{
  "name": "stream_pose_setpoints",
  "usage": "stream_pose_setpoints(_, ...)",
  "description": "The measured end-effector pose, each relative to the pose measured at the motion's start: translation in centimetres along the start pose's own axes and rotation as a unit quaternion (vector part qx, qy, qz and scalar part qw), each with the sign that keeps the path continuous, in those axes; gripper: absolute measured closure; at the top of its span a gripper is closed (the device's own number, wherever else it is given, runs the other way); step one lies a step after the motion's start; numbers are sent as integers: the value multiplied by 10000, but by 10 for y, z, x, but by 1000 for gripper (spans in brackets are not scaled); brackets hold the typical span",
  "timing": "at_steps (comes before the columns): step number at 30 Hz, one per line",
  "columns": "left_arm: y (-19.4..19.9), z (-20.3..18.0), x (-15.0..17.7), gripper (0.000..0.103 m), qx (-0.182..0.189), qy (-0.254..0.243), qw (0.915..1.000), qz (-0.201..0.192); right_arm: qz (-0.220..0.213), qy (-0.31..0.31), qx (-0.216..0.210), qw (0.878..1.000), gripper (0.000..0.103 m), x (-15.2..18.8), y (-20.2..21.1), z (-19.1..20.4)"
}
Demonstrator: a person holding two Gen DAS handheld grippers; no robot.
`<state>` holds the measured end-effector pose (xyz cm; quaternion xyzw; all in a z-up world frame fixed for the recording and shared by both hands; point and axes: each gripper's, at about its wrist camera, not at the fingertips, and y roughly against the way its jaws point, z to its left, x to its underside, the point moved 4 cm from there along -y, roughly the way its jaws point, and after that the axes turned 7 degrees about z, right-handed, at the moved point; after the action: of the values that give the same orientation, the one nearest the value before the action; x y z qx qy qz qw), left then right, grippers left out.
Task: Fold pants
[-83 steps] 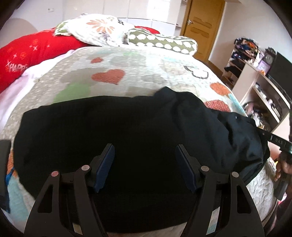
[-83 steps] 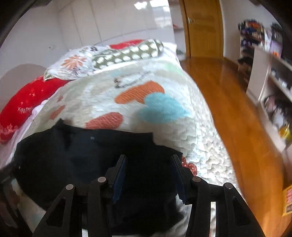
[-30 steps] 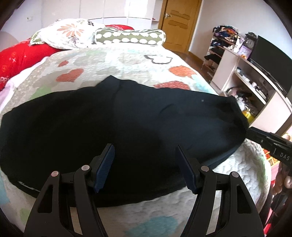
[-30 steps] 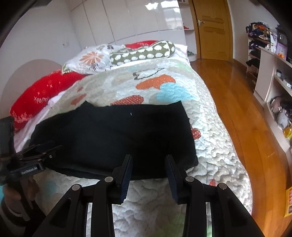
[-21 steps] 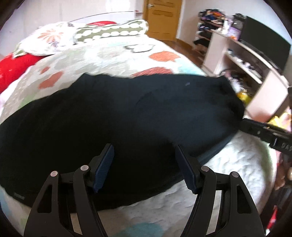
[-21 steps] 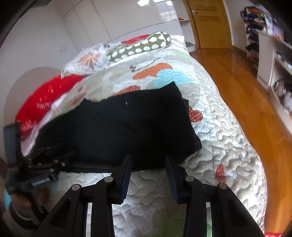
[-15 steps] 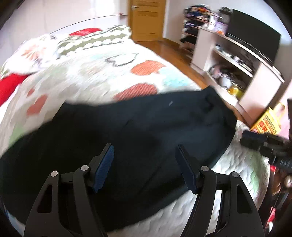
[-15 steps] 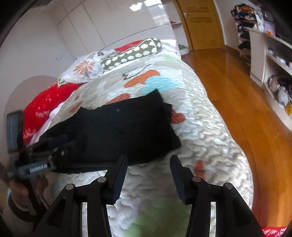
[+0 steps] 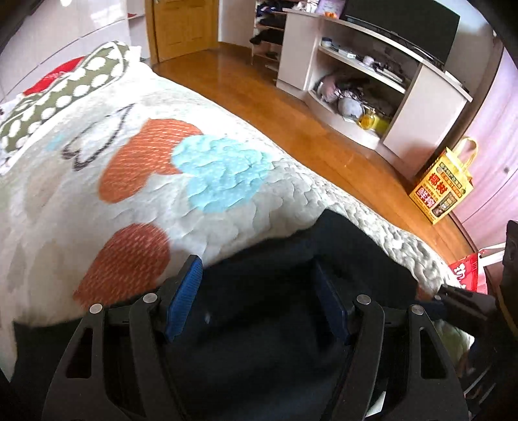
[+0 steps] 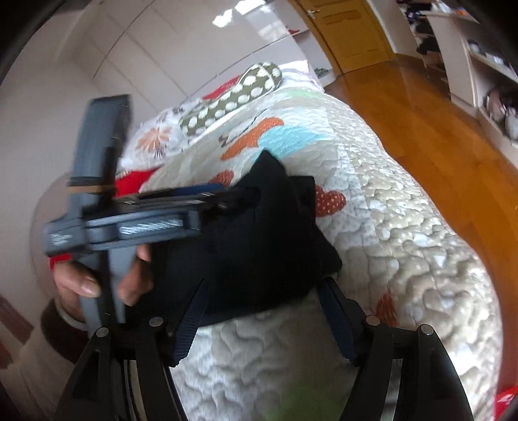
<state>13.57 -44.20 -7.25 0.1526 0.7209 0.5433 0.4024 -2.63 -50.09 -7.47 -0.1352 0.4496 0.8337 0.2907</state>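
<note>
Left gripper (image 9: 257, 298): at 6 o'clock in the left wrist view, blue-padded fingers (image 9: 184, 296) spread wide, nothing between them pinched; the pants showed in the gap beneath.

Right gripper (image 10: 265, 320): at 6 o'clock in the right wrist view, fingers (image 10: 191, 324) likewise spread apart, holding nothing, their tips at the near hem of the pants.

Pants (image 10: 259, 239): black, bunched into a heap on the bed near its foot-end edge. In the right wrist view the heap sat just beyond the finger tips, running toward 11 o'clock. In the left wrist view the cloth (image 9: 275, 324) filled the lower frame from 6 to 4 o'clock.

Left hand (image 10: 94, 278): at 9 o'clock in the right wrist view, gripping the grey handle of the left gripper (image 10: 207, 197), whose fingers reached out over the top of the heap; blurred.

Bed quilt (image 9: 210, 175): white, quilted, with orange and blue heart patches, from centre to 10 o'clock beyond the pants.

Polka-dot bolster (image 9: 64, 97): green with white dots, at 10 o'clock at the head of the bed.

Wooden floor (image 9: 291, 123): at 1 o'clock beside the bed.

Yellow bag (image 9: 443, 191): at 3 o'clock, standing on the floor.

Shelf unit (image 9: 372, 74): white, cluttered, at 1 o'clock.

Door (image 10: 349, 29): wooden, at 1 o'clock, farthest back.
</note>
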Motion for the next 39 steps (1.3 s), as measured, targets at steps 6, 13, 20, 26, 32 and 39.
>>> stream_pose_setpoints(6,-5,6,-3,33,287,256,9991,-169,-126,-62,102,9998,75,-9,-10,4)
stream_pose_setpoints(13,56,48,21,33,506,1056,9915,-571,-452,726,-46,9963,82,-26,8,64)
stream_pose_setpoints(20,148,136,113,33,175,2215,9676,-1200,-310,1900,-522,9799,82,-27,-11,171)
stream_pose_setpoints(26,172,180,192,33,-304,2889,9496,-1179,768,2392,-904,9637,80,13,-102,232)
stream_pose_setpoints(32,161,183,228,33,-404,3114,9439,-1021,1336,2425,-1335,9516,51,38,-113,238)
stream_pose_setpoints(39,147,151,214,33,-213,2992,9484,-1023,508,2488,473,9661,51,2,-74,199)
